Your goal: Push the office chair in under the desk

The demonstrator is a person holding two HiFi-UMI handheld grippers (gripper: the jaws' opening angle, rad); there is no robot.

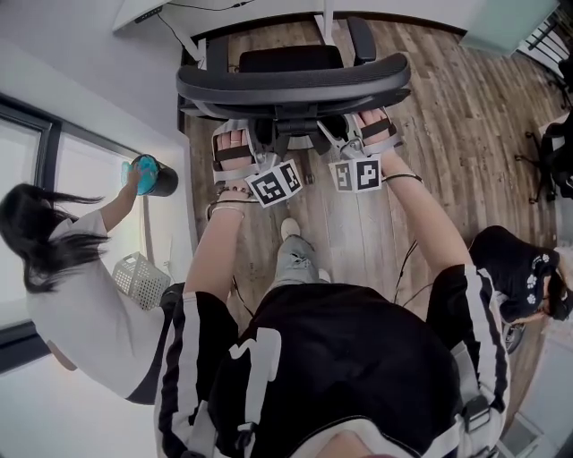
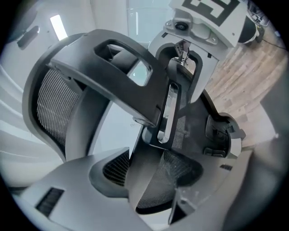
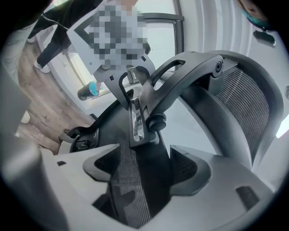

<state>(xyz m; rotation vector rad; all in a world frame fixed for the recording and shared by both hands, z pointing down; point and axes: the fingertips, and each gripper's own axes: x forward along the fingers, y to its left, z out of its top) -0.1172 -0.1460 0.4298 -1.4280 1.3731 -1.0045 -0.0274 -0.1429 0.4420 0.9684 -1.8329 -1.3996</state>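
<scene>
Nearest, the left gripper [image 2: 149,180] and right gripper [image 3: 140,180] each clamp, jaws wide, on the office chair [image 1: 295,80] at its back from behind, side by side for a straight, level push. Beyond, its seat stands just short of the desk [image 1: 143,11], not yet tucked under

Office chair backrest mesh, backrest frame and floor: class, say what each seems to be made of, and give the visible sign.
Backrest mesh: probably woven synthetic fabric; a fine grid that light shows through.
Backrest frame: looks like moulded plastic, matte dark grey, with smooth rounded edges; could be coated metal.
Floor: wood or wood-look laminate; long planks with grain and seams.
</scene>
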